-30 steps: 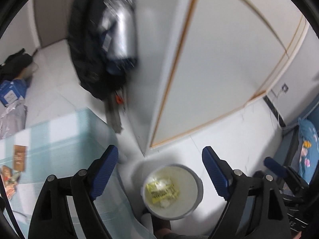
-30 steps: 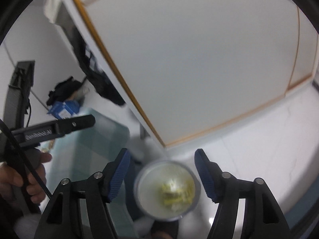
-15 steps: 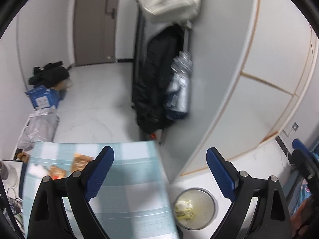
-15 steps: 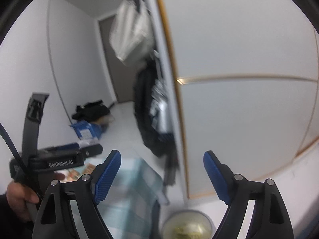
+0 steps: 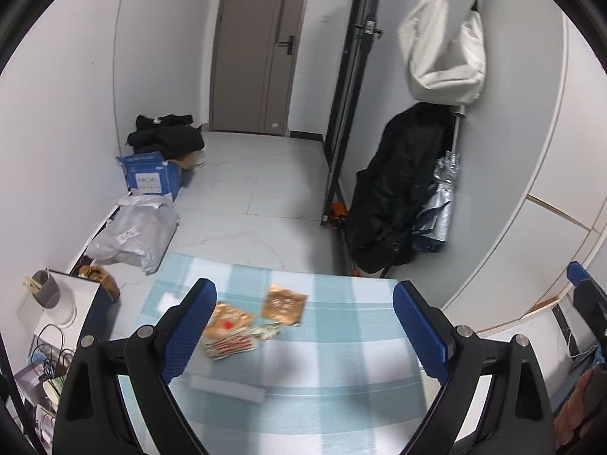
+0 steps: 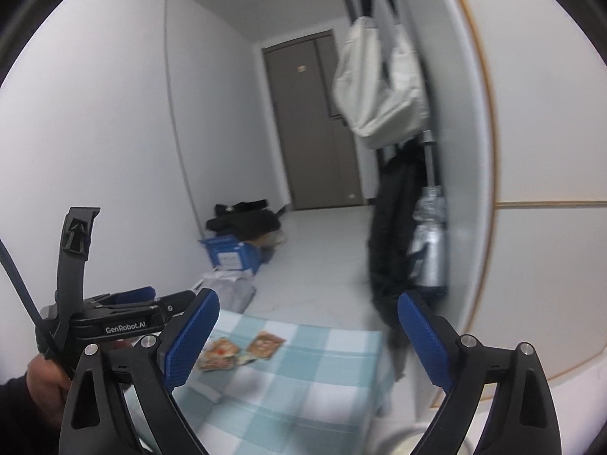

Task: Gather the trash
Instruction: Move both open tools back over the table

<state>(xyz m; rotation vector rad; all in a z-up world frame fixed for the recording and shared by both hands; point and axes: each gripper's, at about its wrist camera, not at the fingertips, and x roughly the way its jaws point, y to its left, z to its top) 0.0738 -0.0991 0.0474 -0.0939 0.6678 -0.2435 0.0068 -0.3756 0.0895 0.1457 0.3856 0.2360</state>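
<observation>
Both of your tools are empty: the left hand-held gripper [image 5: 303,331] stands wide, and the right hand-held gripper [image 6: 307,335] has just been opening, nothing between its jaws. Crumpled orange-and-red snack wrappers [image 5: 242,326] lie on the blue-and-white checked counter [image 5: 341,360], not yet collected. Those are what's left, I'd judge.

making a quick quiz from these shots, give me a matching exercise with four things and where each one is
Things:
1. white bag
2. blue box
3. snack wrappers
4. black coat

Places:
A. on the checked tablecloth
B. on the floor by the left wall
C. hanging highest on the right wall
D. hanging below the bag, beside a silver umbrella

Pairs: 1-C, 2-B, 3-A, 4-D
</observation>
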